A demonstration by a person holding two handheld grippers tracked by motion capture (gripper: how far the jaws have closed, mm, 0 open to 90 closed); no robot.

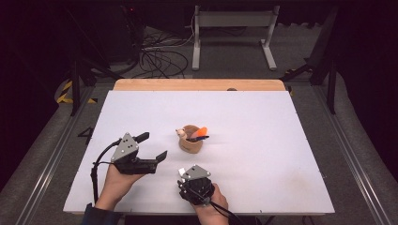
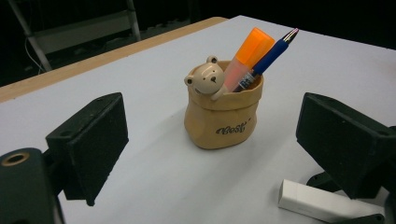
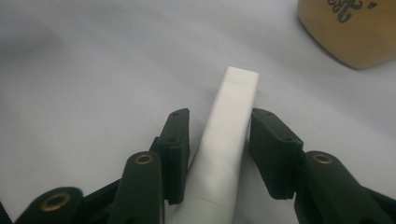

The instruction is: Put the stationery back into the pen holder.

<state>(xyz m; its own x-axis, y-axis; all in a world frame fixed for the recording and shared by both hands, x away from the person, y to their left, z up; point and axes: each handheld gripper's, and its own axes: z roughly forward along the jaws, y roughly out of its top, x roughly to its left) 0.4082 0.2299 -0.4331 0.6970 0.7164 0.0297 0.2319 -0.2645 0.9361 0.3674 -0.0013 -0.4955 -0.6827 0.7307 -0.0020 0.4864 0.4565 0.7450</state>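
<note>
Tan ceramic, shaped like a crumpled little sack with a bear's head peeking over its rim, the pen holder [image 1: 191, 139] stands upright near the middle of the white-topped counter [image 1: 263, 154]. Dark script lettering runs across its front in the left gripper view. An orange highlighter [image 2: 246, 56] and a blue ballpoint pen [image 2: 271, 55] lean together inside the holder, both tilted away from the bear's head [image 2: 206, 77].

The left tool [image 1: 152, 146], held in the person's left hand [image 1: 117, 180], sits above the counter to the left of the holder, pointed toward it. Its two black jaws stand wide apart with nothing between them; in the left gripper view the holder appears in the gap, well beyond the jaw tips.

The right tool [image 1: 183, 177], held in the person's right hand [image 1: 212, 204], is low at the near edge of the counter, just in front of the holder. A white rectangular bar with a stepped cap end [image 3: 229, 135] lies flat on the counter between its jaws, its cap end pointing toward the holder. The jaws flank the bar closely on both sides; I cannot tell whether they are pressing on it or only beside it. The same white bar shows at the lower right of the left gripper view, beside that tool's jaw.

A strip of bare light wood [image 1: 197, 85] runs along the far edge of the counter.
</note>
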